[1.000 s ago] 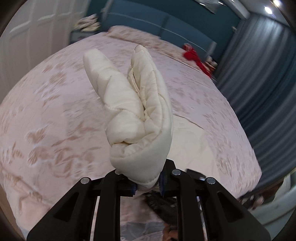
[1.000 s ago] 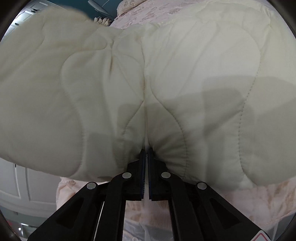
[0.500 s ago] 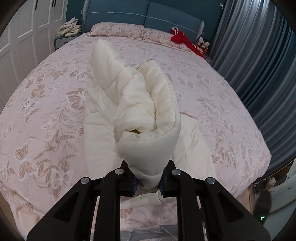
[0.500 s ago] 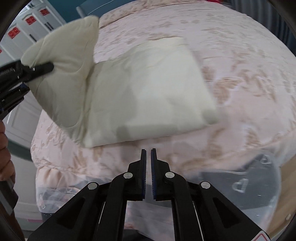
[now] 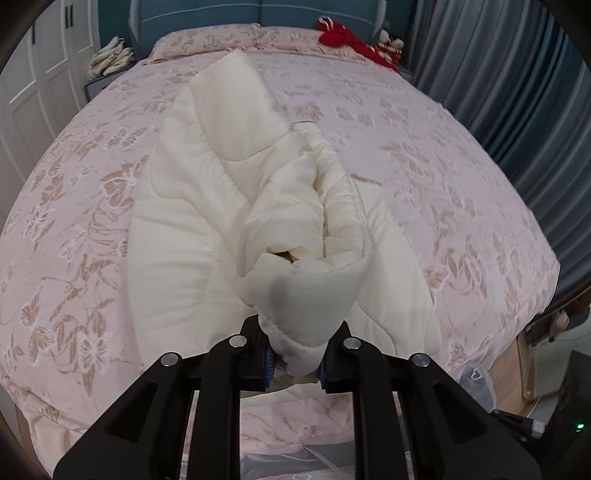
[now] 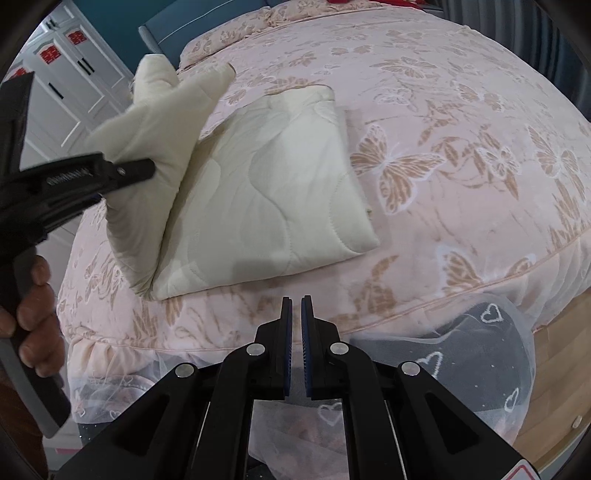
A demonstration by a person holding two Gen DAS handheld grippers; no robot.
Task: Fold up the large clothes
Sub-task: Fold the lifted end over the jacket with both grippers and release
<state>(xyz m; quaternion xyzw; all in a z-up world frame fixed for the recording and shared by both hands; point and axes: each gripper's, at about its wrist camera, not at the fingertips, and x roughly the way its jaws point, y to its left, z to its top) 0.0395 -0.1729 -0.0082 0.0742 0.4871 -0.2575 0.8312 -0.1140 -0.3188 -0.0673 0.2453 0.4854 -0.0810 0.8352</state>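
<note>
Pink bed point(image 6: 461, 155), quilted garment's point(image 5: 192, 229) gripped corner bunched

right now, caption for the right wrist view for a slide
Right gripper empty above bed edge; left gripper lifts one side of cream quilted garment.

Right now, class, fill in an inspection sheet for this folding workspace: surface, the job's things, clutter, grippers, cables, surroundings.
Surface: bed with pink butterfly-print cover, used as the folding surface.
Job's things: cream quilted garment, mostly folded flat near the bed's front edge; one end is lifted off the bed.
Clutter: red item by the pillows; pale bundle on the bedside stand.
Grippers: left gripper shut on the garment's bunched end; right gripper shut, holding nothing, hovering at the bed's edge.
Cables: nothing seen.
Surroundings: white wardrobe doors, grey curtains, teal headboard, sheer heart-print netting below the bed edge.
</note>
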